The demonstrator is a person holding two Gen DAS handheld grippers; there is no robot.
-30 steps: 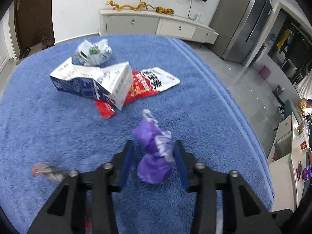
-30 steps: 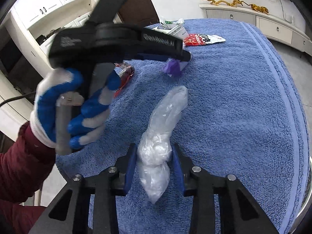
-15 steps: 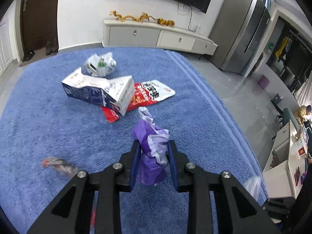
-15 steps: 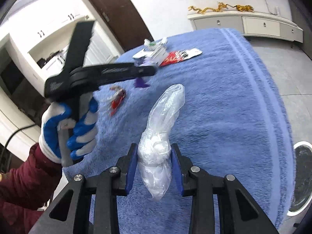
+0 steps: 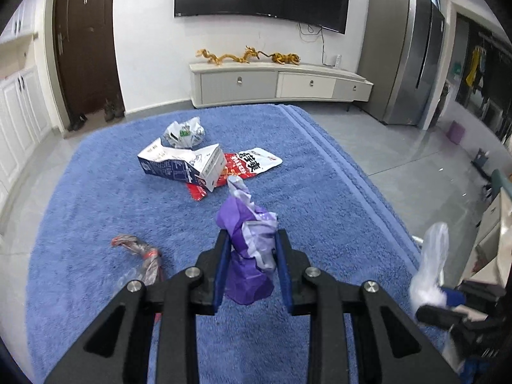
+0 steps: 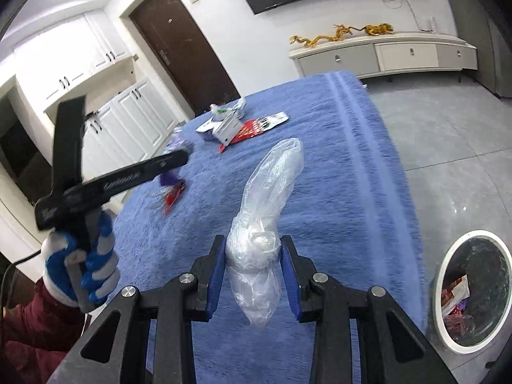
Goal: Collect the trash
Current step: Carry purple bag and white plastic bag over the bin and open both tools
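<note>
My left gripper (image 5: 251,256) is shut on a crumpled purple plastic bag (image 5: 248,240), held above the blue carpeted table (image 5: 96,198). My right gripper (image 6: 252,262) is shut on a knotted clear plastic bag (image 6: 265,211), also lifted off the table; the same bag (image 5: 430,265) shows at the right edge of the left wrist view. On the table lie a white and blue milk carton (image 5: 182,163), a red and white snack wrapper (image 5: 252,163), a crumpled white wrapper (image 5: 184,132) and a twisted red and clear wrapper (image 5: 140,252).
A round white-rimmed trash bin (image 6: 473,291) with trash inside stands on the floor to the right of the table. A gloved hand (image 6: 83,262) in a dark red sleeve holds the left gripper. A white TV cabinet (image 5: 278,83) lines the far wall.
The left gripper closed on the purple bag and lifted it off the table. Both grippers rose and pulled back with their bags; the trash bin came into the right wrist view.
</note>
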